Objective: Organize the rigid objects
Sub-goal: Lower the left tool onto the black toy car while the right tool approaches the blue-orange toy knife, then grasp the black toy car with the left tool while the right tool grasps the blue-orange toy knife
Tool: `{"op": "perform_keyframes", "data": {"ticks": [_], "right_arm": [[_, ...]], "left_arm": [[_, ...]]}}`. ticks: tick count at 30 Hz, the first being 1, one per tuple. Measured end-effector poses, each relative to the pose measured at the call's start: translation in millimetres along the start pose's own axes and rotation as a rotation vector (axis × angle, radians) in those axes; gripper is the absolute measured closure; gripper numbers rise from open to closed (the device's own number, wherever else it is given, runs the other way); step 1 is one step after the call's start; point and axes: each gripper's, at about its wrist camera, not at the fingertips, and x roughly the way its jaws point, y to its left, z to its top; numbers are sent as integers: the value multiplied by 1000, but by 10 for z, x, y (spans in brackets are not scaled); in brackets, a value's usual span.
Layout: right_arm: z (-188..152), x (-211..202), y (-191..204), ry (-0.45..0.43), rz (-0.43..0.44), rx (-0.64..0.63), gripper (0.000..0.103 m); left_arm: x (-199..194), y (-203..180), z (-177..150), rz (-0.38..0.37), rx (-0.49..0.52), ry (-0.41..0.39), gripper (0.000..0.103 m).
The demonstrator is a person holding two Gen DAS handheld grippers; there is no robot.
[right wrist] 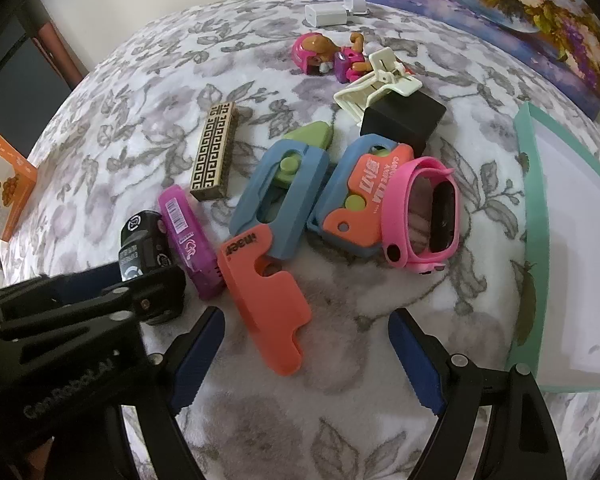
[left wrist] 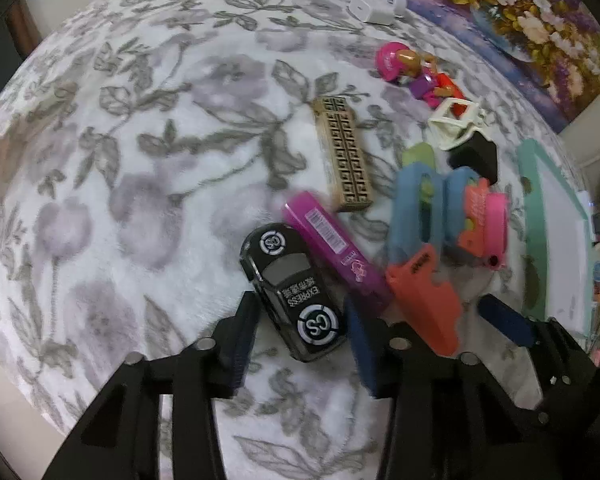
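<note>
Both pairs of jaws are held open, the black toy car (left wrist: 294, 296) bracketed between the left gripper (left wrist: 300, 344) jaws, so closing is judged next.

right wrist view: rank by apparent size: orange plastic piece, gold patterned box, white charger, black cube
1. orange plastic piece, though it lies nearest the camera.
2. gold patterned box
3. black cube
4. white charger, farthest away, so true size is unsure.
</note>
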Motion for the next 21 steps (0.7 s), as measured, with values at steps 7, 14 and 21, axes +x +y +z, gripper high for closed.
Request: {"op": "perform_keyframes", "data": {"ticks": [7, 14, 21], "right_arm": [[43, -37, -26, -28, 13, 13, 16], [205, -48, 54, -58, 20, 4, 21], [358, 48, 130, -77, 16, 20, 26]], "left_arm": [[-18, 119, 44, -6, -37, -18, 66], [-4, 355, 166, -8, -65, -26, 67], [-27, 594, 260, -41, -106, -22, 68]]}}
